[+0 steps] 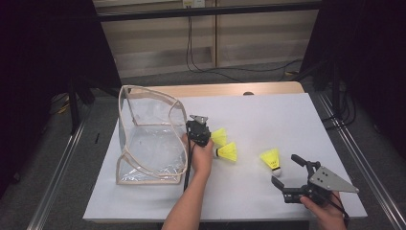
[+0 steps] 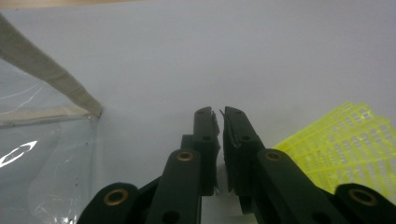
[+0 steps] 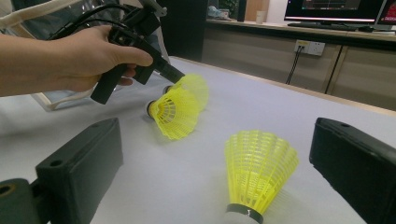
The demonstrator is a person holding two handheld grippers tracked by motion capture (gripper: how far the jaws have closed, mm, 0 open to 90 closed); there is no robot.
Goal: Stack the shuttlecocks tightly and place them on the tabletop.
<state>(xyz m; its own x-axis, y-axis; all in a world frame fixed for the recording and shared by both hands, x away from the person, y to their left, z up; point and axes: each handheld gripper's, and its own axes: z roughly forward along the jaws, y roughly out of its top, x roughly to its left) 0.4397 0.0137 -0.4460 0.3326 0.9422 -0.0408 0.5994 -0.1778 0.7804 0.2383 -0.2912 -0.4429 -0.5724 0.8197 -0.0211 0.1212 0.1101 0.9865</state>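
Note:
Three yellow shuttlecocks lie on the white table sheet (image 1: 268, 120). Two lie close together, one (image 1: 219, 136) (image 3: 194, 86) farther back and one (image 1: 227, 152) (image 3: 175, 112) nearer. My left gripper (image 1: 205, 138) (image 2: 219, 112) (image 3: 175, 74) is shut with nothing between its jaws, its tip beside the farther shuttlecock, whose skirt (image 2: 345, 144) shows at the right. The third shuttlecock (image 1: 271, 160) (image 3: 259, 172) stands cork down just ahead of my right gripper (image 1: 286, 171) (image 3: 217, 135). That gripper is open wide, and both pads are apart from the shuttlecock.
A clear plastic bag (image 1: 148, 139) (image 2: 42, 154) with beige trim stands open at the table's left, right beside my left hand. The wooden table edge (image 1: 230, 88) runs along the back. Dark stands and cables flank the table.

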